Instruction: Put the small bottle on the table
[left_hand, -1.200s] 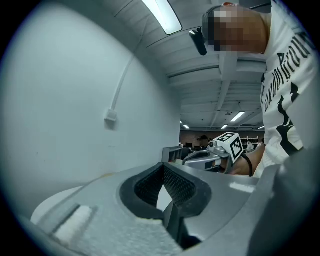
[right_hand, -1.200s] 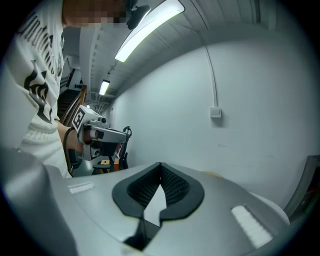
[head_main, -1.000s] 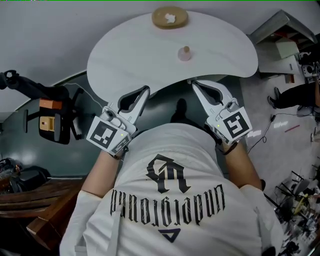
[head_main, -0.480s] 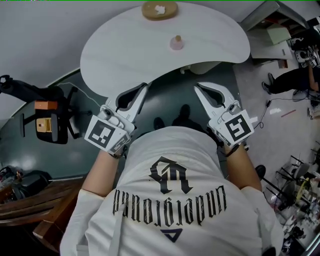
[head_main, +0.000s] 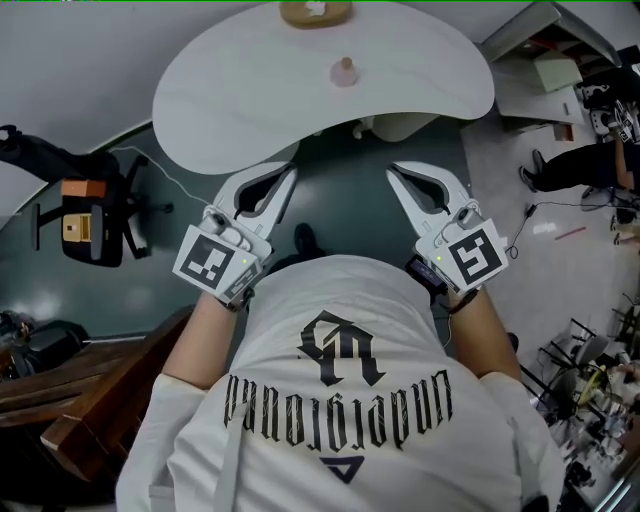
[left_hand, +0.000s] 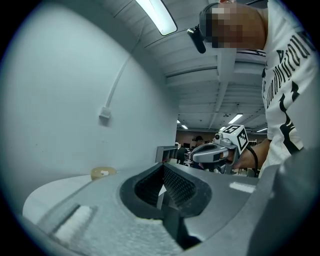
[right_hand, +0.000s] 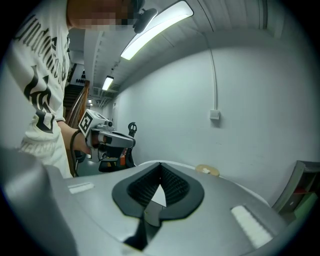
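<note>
While upright on white table (head_main: 240, 105), small bottle (head_main: 344, 72) near tan disc (head_main: 315, 13).

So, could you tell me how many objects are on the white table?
2: the small bottle stands near the table's middle; a tan disc lies at its far edge, where the frame may hide more.

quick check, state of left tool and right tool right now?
Left tool: closed, jaws together, holding nothing.
Right tool: closed, jaws together, holding nothing.
</note>
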